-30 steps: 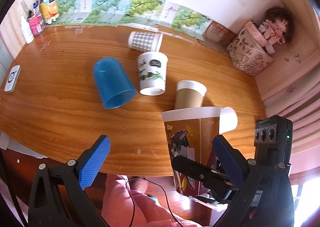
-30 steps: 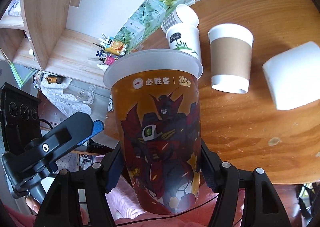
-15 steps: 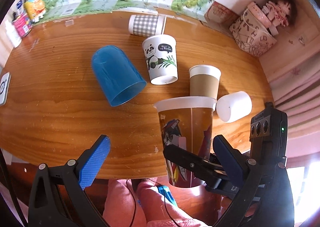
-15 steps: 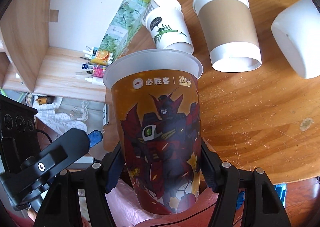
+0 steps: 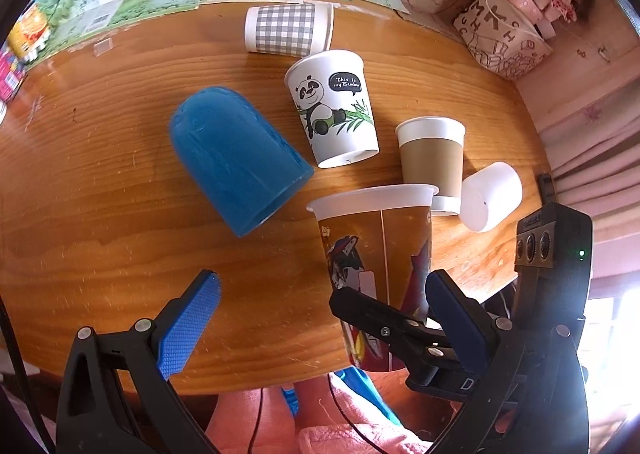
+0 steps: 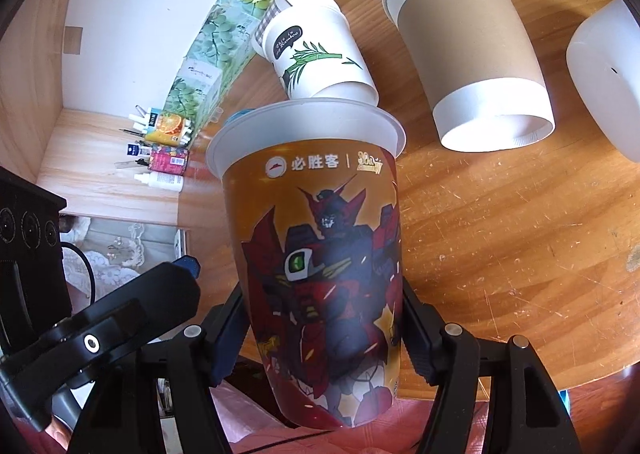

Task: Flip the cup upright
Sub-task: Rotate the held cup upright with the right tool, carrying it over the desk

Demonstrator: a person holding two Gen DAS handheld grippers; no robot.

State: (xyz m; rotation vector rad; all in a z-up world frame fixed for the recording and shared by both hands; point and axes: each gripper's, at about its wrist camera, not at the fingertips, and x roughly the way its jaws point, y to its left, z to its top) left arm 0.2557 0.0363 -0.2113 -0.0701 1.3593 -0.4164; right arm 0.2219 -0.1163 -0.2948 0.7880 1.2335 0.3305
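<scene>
While robot-print cup is held rim-up between right gripper fingers, it has been carried inward over bench near edge — only set-down judged left. Left gripper fingers spread wide, empty.

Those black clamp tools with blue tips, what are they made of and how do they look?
The left gripper has black plastic arms with silver rivets and ridged blue pads. The right gripper looks the same, carrying a black box with three round lenses and a green light.
</scene>
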